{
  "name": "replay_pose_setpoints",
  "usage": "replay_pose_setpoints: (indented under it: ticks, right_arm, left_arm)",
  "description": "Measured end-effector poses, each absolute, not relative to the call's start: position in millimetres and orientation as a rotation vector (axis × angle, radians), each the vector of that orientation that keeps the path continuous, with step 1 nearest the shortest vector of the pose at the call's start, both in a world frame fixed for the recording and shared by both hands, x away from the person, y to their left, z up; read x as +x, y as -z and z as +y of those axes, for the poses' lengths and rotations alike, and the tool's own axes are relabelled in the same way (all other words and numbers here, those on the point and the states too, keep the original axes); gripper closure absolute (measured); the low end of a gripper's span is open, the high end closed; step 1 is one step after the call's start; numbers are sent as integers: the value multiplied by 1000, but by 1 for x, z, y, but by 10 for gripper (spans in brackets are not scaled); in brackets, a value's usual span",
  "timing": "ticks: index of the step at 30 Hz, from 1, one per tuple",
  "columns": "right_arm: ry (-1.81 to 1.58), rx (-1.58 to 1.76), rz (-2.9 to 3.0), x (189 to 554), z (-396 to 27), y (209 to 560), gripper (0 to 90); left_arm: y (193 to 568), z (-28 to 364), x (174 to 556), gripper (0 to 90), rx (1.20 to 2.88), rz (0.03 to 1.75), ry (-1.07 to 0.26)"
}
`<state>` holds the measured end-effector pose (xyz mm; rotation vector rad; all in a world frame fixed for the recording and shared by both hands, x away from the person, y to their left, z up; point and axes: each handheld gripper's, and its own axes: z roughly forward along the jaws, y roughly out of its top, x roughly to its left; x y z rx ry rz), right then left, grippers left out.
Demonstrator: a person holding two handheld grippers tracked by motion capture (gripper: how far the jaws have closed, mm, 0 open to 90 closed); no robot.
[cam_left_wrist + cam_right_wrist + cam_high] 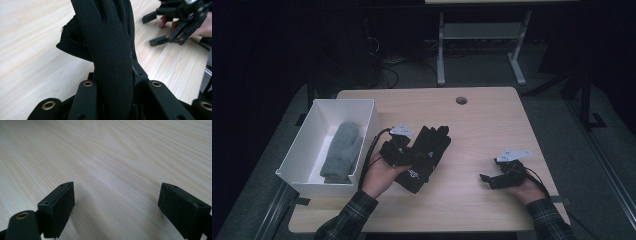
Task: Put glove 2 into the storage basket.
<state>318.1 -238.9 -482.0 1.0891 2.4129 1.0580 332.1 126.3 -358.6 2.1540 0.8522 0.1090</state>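
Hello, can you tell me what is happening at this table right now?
A person works at a wooden table with a gripper in each hand. The left gripper is clamped on a black glove, beside a white box that holds a grey mitten. The right gripper rests over bare wood with its jaws wide apart and nothing between them. The glove looks headed for the box, though that is only a guess.

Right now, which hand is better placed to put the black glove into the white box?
Left. The left tool is already shut on the black glove and sits beside the white box, where a grey mitten lies. The right tool is open over bare table, farther away.
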Motion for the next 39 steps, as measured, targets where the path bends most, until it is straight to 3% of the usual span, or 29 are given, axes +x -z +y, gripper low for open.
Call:
replay_pose_setpoints:
  ticks: [10,19,31,39]
  right_arm:
    - [-1059,1093,2412,318,-239,482,135]
    - [-1058,1093,2412,318,-239,482,135]
    - [-1058,1094,2412,318,-239,482,135]
    - [-1057,1096,2410,318,-239,482,135]
  left_arm:
    - [300,155,339,716,2094,835,-157]
    - [258,210,346,716,2015,915,-257]
    - [252,285,347,716,1921,1079,-336]
    - [274,323,351,715,1895,1212,-345]
